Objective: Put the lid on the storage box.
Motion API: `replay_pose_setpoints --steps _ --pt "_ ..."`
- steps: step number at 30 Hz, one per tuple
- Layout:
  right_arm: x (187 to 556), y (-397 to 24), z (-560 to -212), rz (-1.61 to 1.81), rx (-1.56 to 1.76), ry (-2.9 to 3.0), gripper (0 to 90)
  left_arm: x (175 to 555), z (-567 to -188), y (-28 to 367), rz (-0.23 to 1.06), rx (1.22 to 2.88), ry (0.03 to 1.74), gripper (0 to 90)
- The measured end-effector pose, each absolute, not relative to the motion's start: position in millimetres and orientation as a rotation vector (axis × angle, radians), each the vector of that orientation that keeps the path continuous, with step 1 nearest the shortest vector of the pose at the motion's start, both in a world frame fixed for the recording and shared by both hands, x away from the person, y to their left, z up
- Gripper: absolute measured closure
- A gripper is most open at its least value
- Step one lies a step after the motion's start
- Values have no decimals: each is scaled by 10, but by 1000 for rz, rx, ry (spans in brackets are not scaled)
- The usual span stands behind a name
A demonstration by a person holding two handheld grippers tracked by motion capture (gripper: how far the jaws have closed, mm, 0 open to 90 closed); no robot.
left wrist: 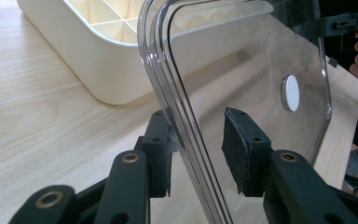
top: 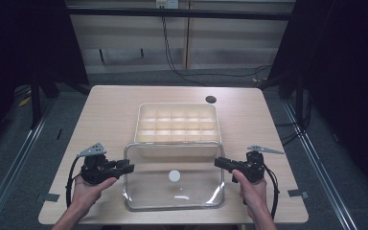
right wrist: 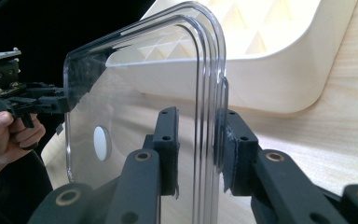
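Near the table's [top: 100, 103] front edge, clear lid [top: 174, 176] — stiff, light, slick, brittle-looking. Right gripper [top: 219, 162] clamps its side rim; left gripper [top: 130, 167] straddles the opposite rim, one pad off — grip rims, not corners.

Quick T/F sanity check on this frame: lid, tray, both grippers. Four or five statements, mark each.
1. The clear plastic lid has a white round disc near its middle. True.
2. The cream compartment tray sits nearer the person than the lid. False: it lies beyond the lid.
3. The right gripper has the lid's edge between its jaws. True.
4. The left gripper is at the tray's wall. False: it straddles the lid's edge.
5. The tray holds small parts. False: its visible compartments look empty.
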State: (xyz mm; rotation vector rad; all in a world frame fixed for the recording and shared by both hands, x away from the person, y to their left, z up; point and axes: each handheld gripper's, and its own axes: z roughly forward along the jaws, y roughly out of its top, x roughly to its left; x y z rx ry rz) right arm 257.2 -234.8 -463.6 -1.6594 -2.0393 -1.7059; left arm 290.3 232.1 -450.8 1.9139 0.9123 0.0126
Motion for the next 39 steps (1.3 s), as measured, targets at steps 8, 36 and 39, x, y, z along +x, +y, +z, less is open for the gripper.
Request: replay_pose_setpoints --steps 8,36,39 --pt "2591 -2347 -4552 -1703 -1684 -2054 706 2928 -4436 2310 30 1896 907 662" --pt "2654 -2335 -4143 -1858 -1648 -2077 710 2987 -4091 2351 72 1841 876 714" --pt "2683 -2339 -4118 -1864 -1646 -2071 709 2999 -4055 2356 78 1838 869 719"
